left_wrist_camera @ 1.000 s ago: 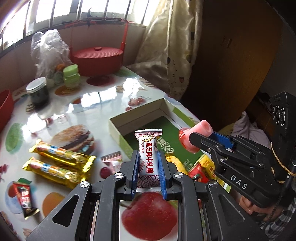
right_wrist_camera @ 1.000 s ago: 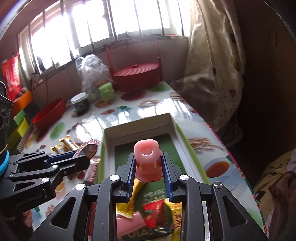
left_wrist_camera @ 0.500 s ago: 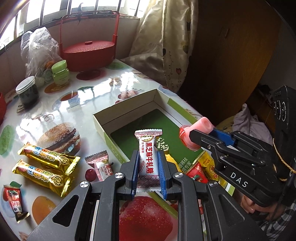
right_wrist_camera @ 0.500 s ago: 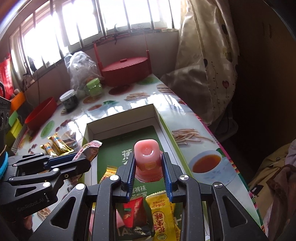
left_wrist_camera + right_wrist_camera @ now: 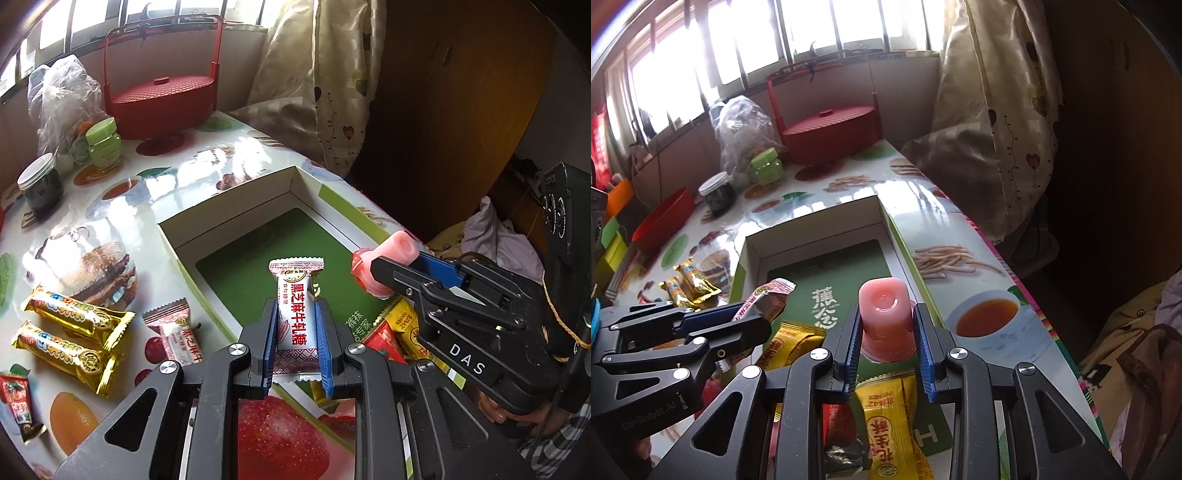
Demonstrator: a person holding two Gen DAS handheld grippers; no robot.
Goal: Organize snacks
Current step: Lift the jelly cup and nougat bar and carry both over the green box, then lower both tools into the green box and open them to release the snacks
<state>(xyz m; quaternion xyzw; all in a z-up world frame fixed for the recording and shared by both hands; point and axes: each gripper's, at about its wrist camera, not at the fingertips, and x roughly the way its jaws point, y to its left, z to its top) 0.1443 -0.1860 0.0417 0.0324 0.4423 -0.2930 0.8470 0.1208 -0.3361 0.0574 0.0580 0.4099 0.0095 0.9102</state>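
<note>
My L claw [image 5: 295,343] pinches sesame nougat [image 5: 296,310], R claw [image 5: 886,345] pinches pink jelly cup [image 5: 884,317]; green box [image 5: 332,192] directly below both, nougat's long axis pointing fwd.

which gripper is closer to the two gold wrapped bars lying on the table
Left. The left gripper, shut on a white candy, is beside the gold bars, which lie outside the box. The right gripper, holding a pink jelly cup, is on the box's far side.

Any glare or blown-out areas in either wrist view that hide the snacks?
Right wrist view: windows blown out, snacks still readable. Left wrist view: glare streaks on the tablecloth beyond the box; white candy label sharp. Both: fisheye bending, dark corners.
</note>
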